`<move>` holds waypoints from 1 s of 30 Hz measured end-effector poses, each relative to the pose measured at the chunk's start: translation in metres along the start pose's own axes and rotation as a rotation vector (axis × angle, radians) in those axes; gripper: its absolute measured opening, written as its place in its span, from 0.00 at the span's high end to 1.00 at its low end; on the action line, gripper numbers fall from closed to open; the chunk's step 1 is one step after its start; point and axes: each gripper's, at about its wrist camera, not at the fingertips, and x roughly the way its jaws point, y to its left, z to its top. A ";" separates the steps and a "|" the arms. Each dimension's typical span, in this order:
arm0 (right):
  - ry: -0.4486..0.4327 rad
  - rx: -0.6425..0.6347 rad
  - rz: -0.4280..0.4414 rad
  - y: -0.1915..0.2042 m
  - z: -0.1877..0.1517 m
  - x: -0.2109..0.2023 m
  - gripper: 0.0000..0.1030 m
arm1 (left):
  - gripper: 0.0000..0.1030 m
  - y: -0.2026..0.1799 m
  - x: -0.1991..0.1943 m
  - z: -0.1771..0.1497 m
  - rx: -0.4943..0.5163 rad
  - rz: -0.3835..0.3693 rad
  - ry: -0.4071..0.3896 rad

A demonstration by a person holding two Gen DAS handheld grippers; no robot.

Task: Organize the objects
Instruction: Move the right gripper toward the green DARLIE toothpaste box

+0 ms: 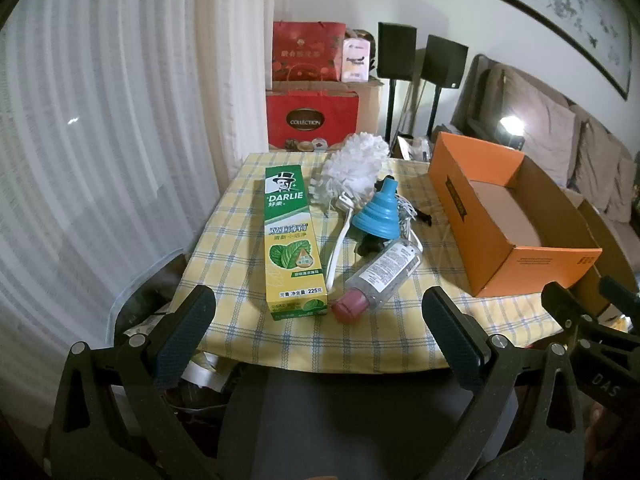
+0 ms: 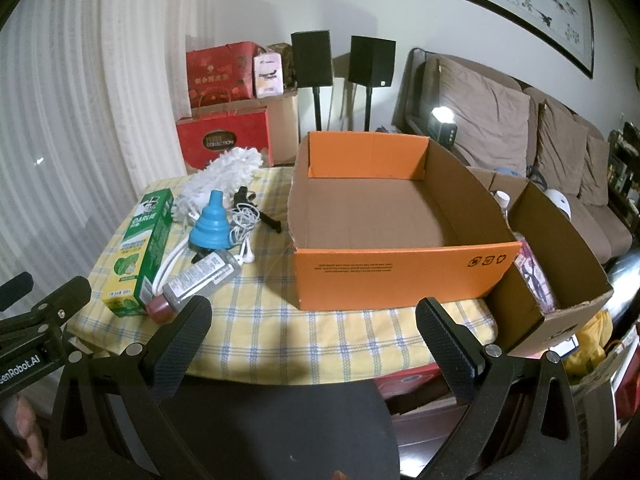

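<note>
One checked tablecloth [image 1: 360, 336] — curtained room.

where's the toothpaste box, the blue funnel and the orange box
toothpaste box [image 1: 294, 240], left wrist view, middle of its printed top face
blue funnel [image 1: 378, 216], left wrist view, on its ribbed cone
orange box [image 2: 394, 274], right wrist view, on its near outer wall

Dim, sharp, fisheye-warped edges

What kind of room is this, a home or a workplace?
Most likely a home living room. A sofa with cushions stands under a framed painting, two speakers on stands stand by the wall, and the table wears a checked cloth.
</note>
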 end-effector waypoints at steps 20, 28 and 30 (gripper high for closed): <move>0.019 -0.015 0.016 0.004 -0.001 0.009 0.00 | 0.00 0.021 0.021 -0.005 0.017 -0.007 0.021; 0.027 -0.068 0.073 0.020 0.000 0.022 0.00 | 0.00 0.052 0.051 -0.006 -0.039 -0.030 0.067; 0.025 -0.085 0.098 0.026 0.001 0.025 0.00 | 0.00 0.059 0.058 -0.005 -0.049 -0.031 0.072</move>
